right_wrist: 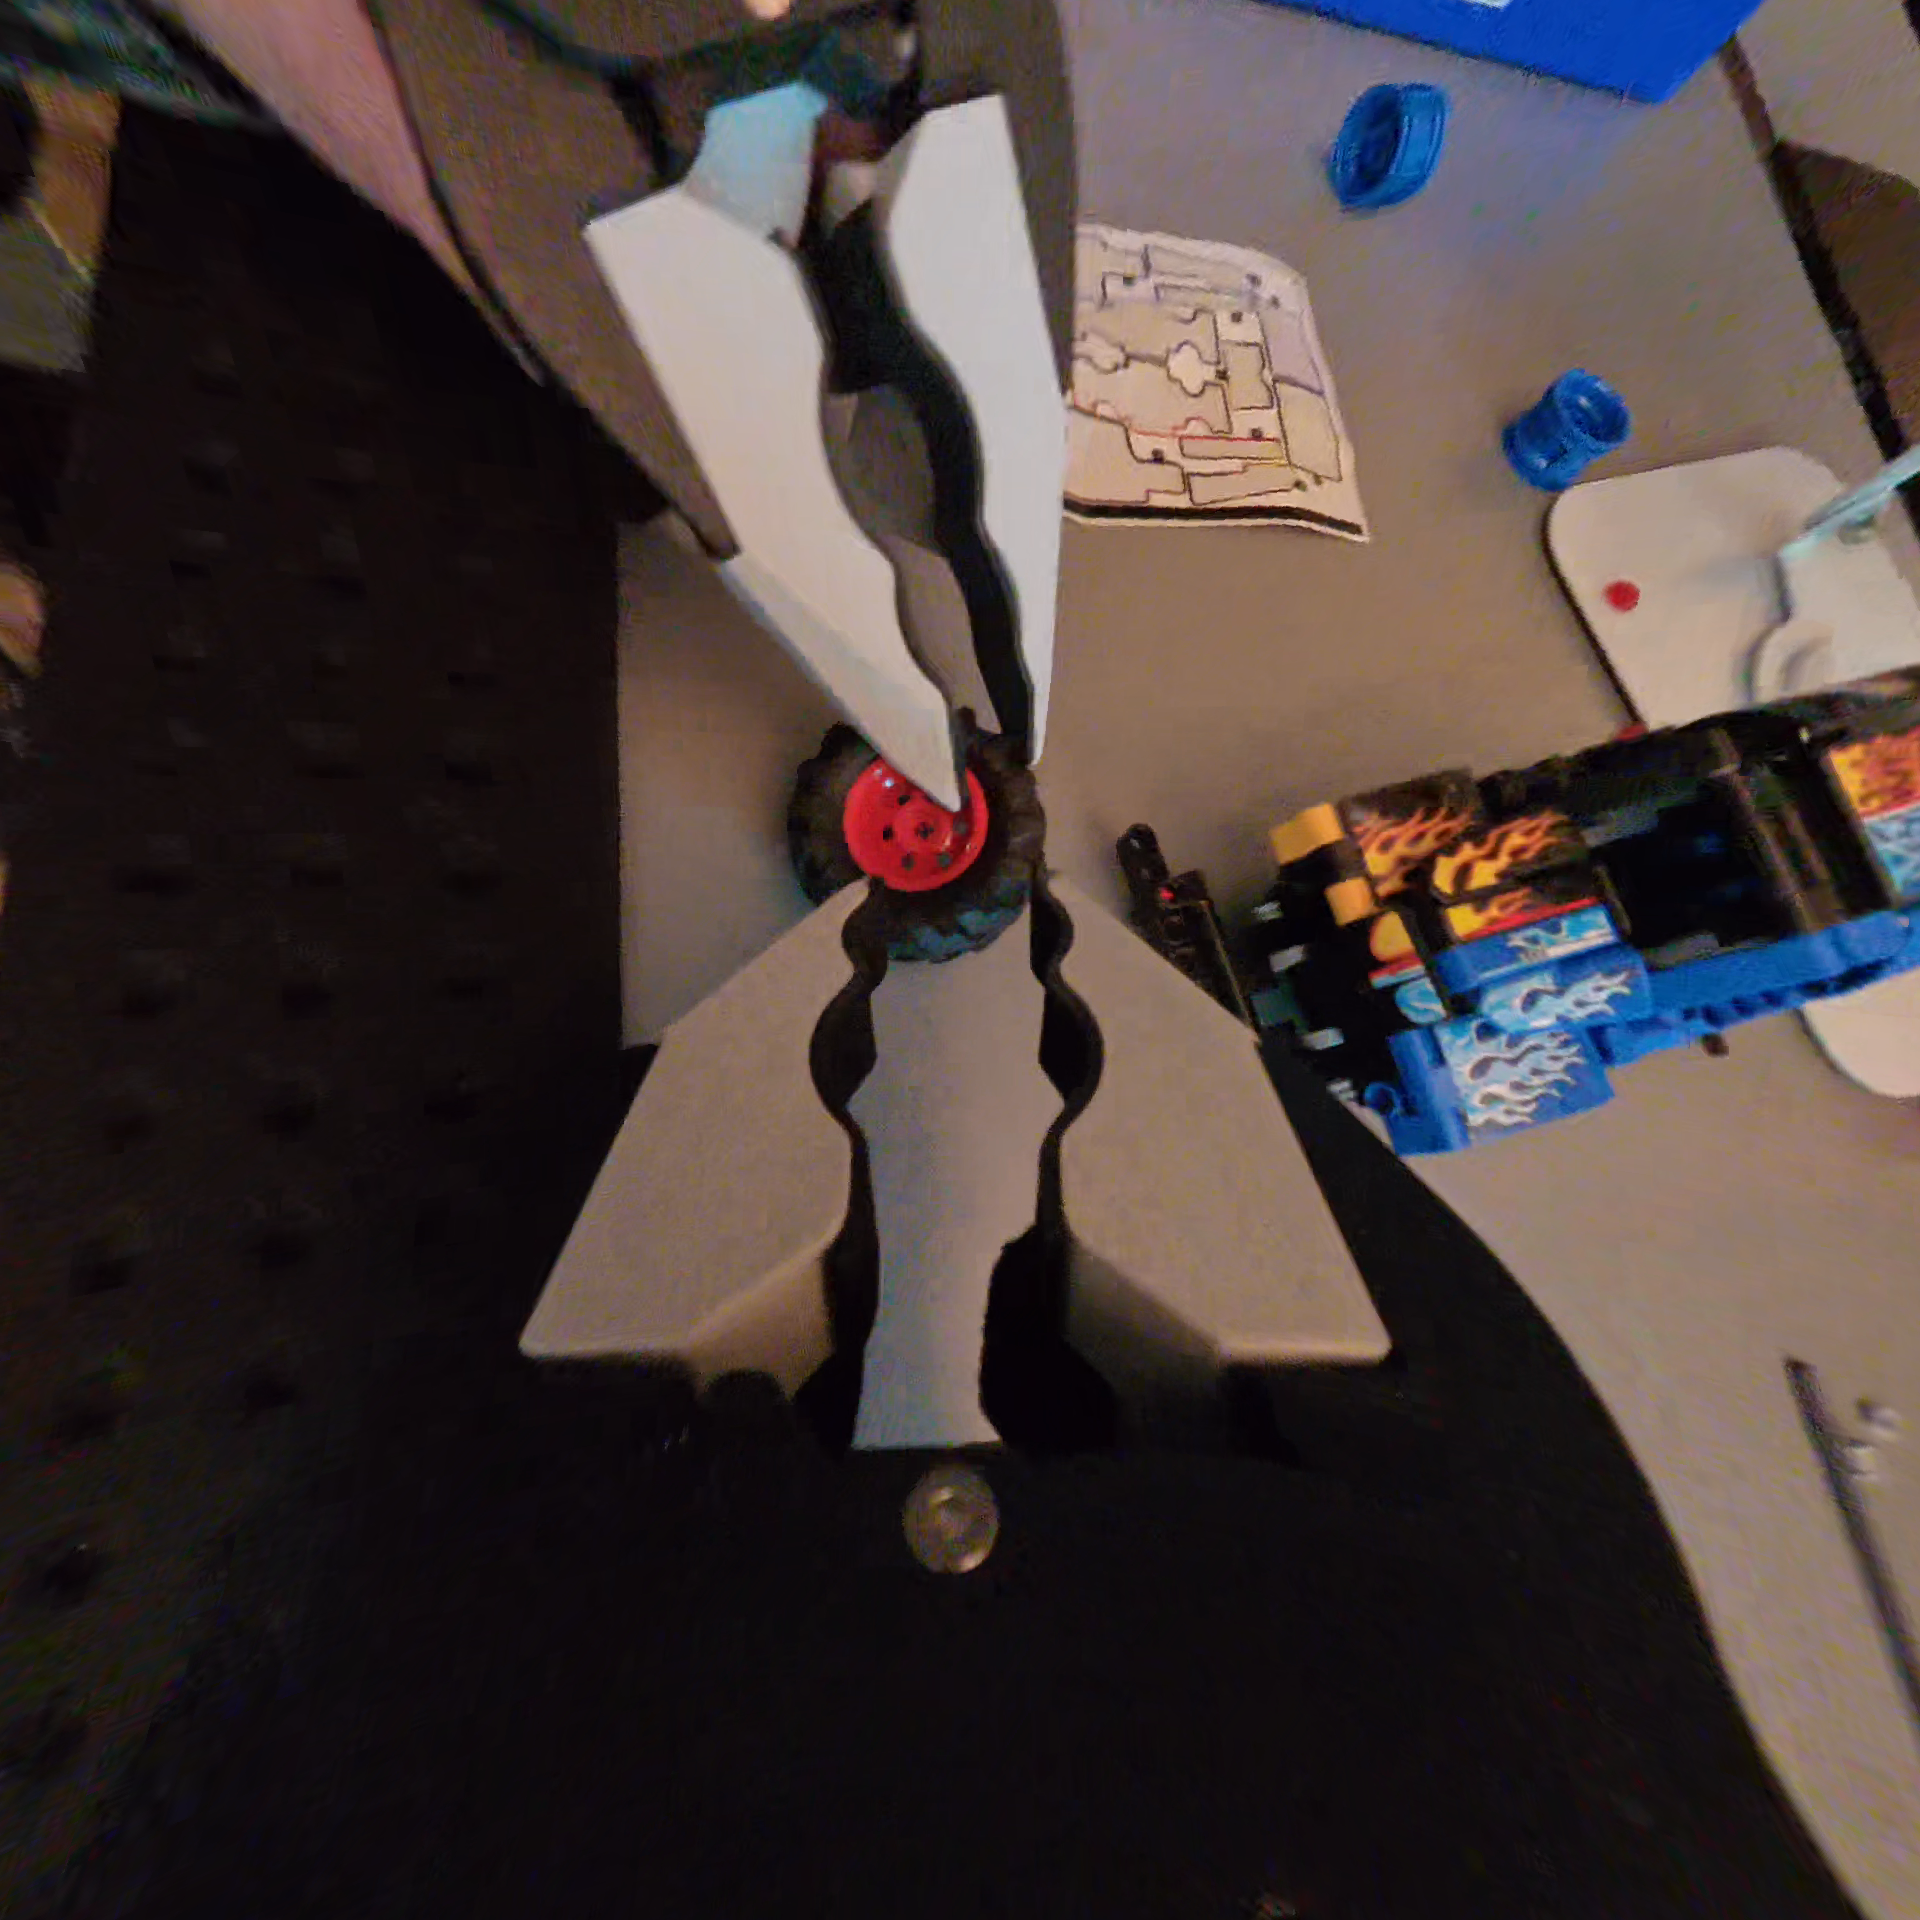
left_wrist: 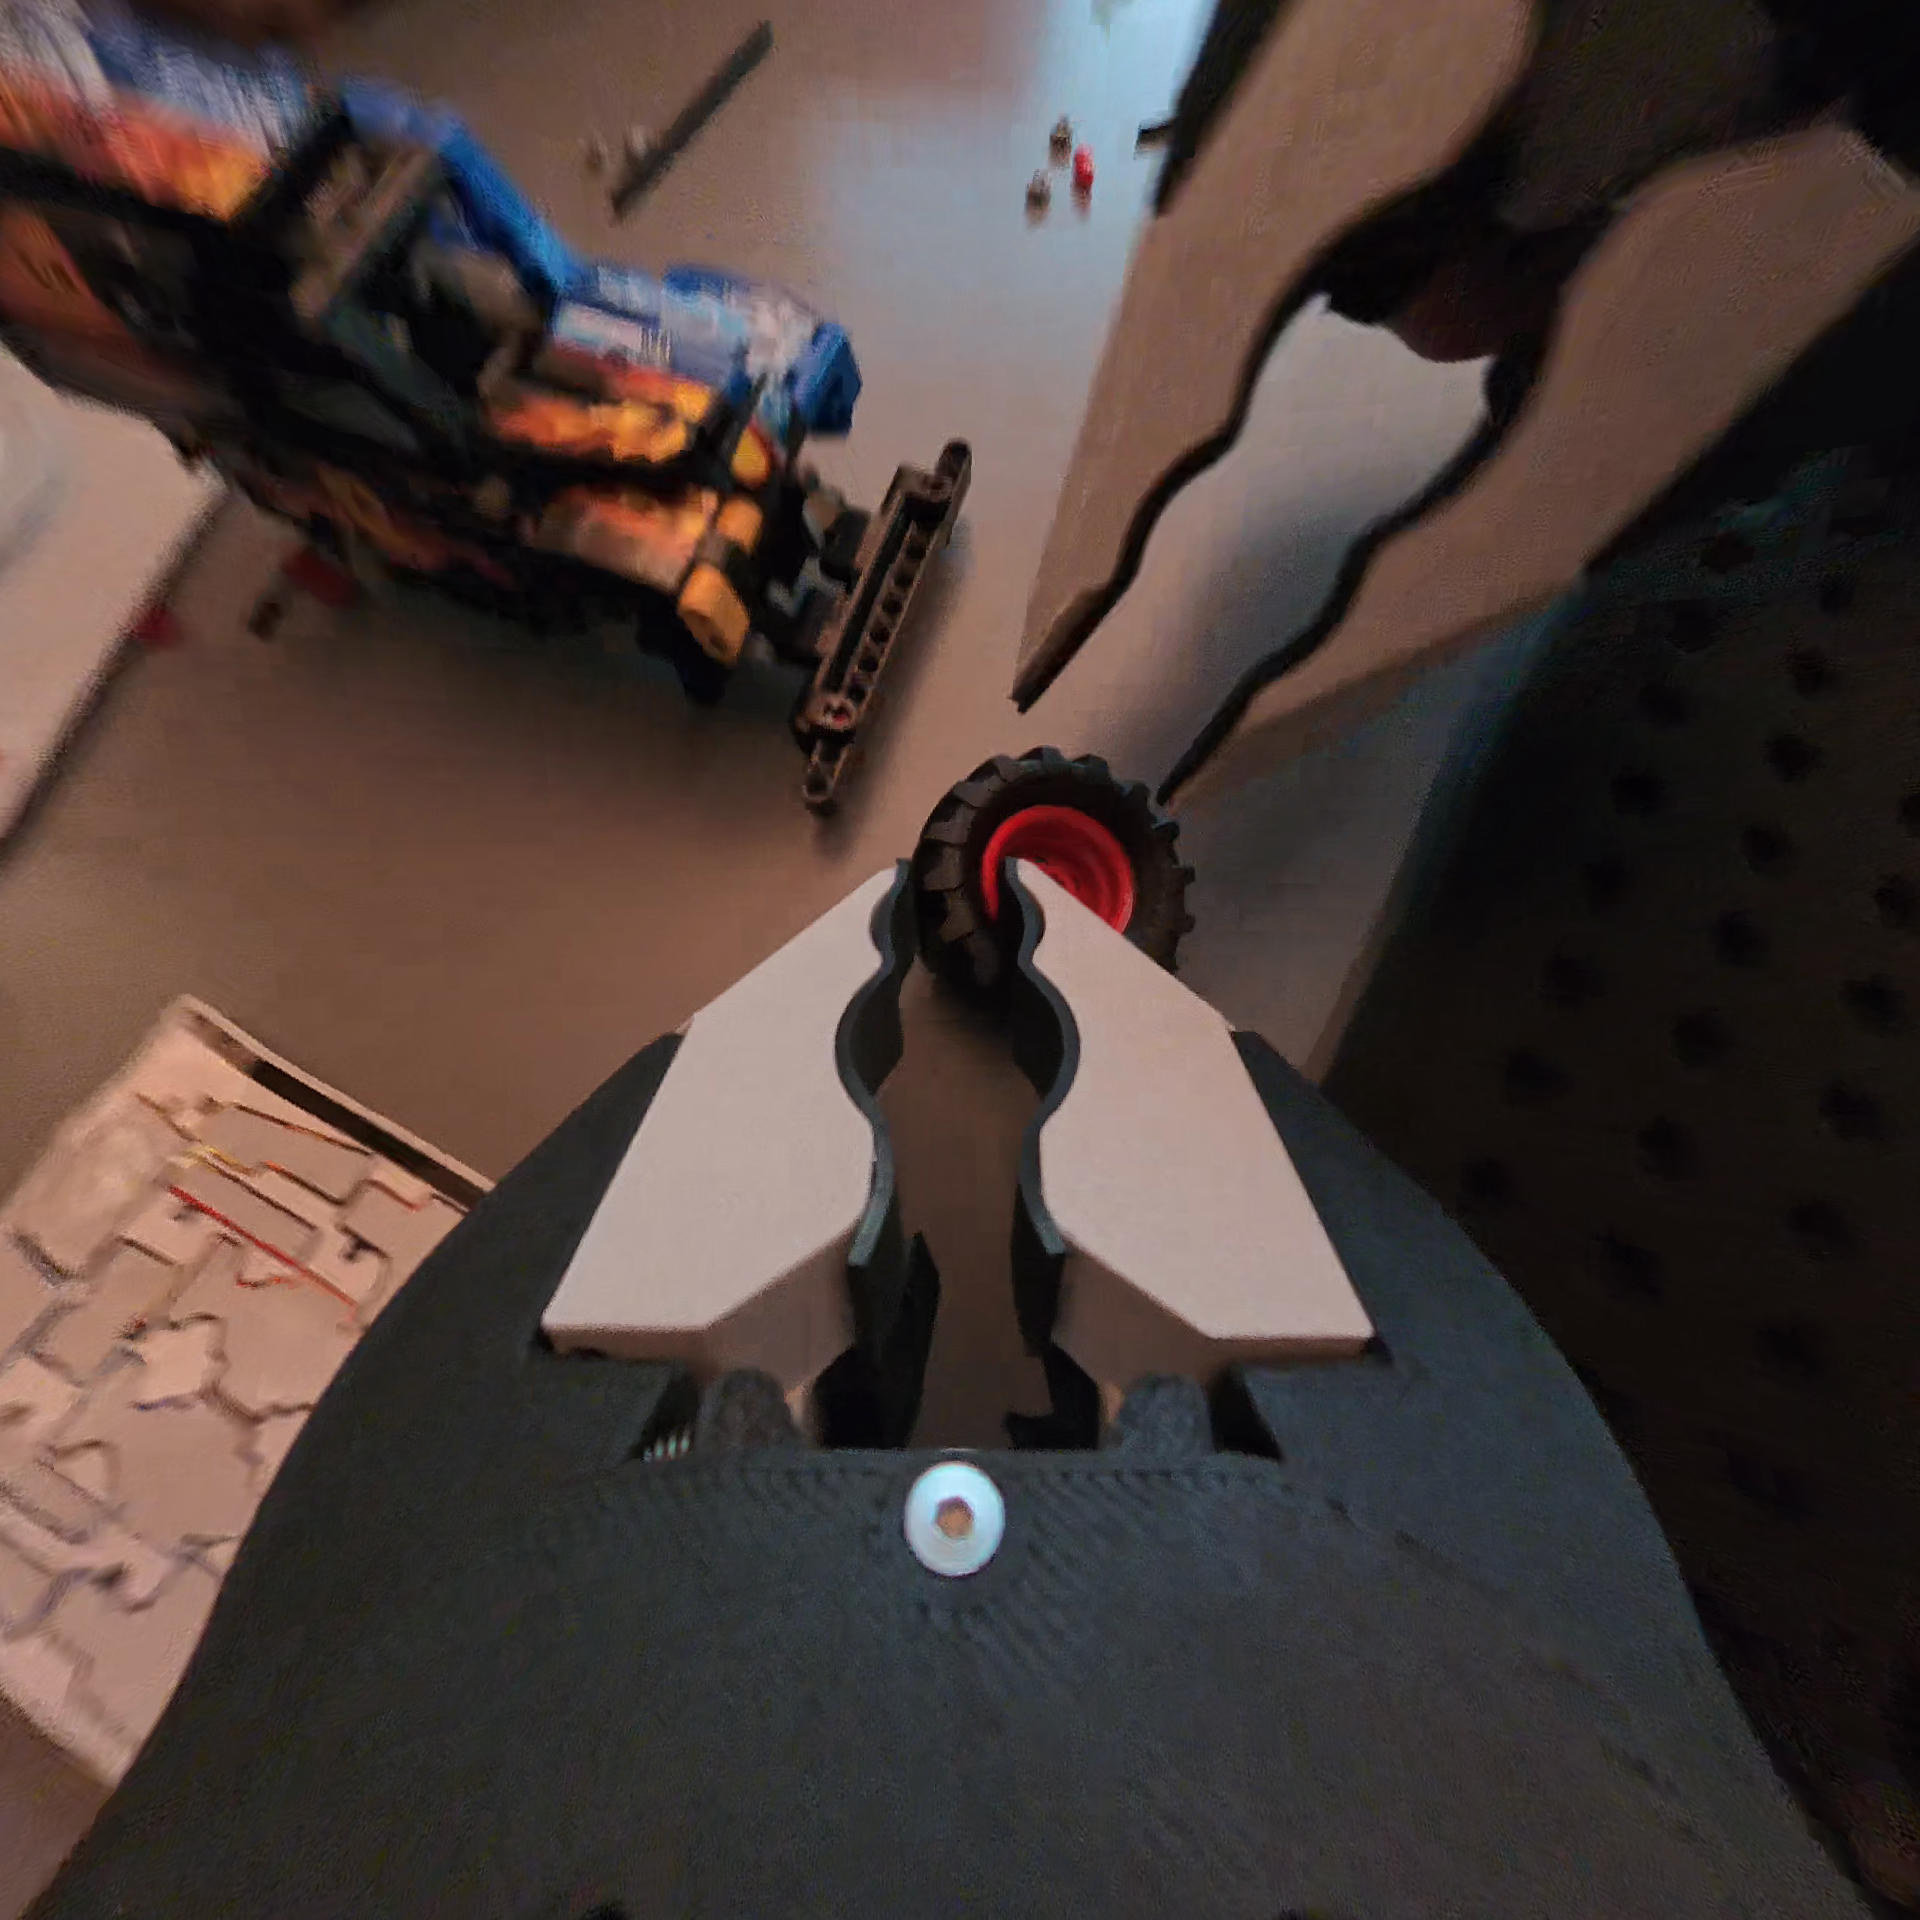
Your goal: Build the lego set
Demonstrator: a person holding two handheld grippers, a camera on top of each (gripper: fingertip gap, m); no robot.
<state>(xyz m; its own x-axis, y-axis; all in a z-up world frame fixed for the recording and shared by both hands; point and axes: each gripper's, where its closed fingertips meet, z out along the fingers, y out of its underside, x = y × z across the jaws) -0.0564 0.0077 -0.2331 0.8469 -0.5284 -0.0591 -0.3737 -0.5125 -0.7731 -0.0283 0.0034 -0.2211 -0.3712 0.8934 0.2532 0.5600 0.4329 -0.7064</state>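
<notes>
Wheel (right_wrist: 914, 836) at the claw tips is showing a red hub in a black treaded tyre. Truck model (right_wrist: 1538, 966) right of the right claw (right_wrist: 951, 914) is wearing orange flames on black, white flames on blue. Two loose rims (right_wrist: 1387, 145) beyond are showing blue. Desk (right_wrist: 1455, 1299) is reading grey.

Tabletop hobby or test workspace, indoors, dimly and warmly lit; home or lab cannot be told. Smooth grey table (right_wrist: 1558, 1299) strewn with toy-building pieces: part-built truck model (right_wrist: 1538, 966) with flame and blue panels, loose blue wheel rims (right_wrist: 1387, 145), a long black axle (left_wrist: 691, 120), tiny red and grey connectors (left_wrist: 1070, 166). Folded instruction sheet (right_wrist: 1205, 384) lying flat farther off. Blue box corner (right_wrist: 1538, 31) at the far edge. White flat stand base (right_wrist: 1683, 561) on the right. Dark perforated mat (right_wrist: 312, 935) along the table's left side.
</notes>
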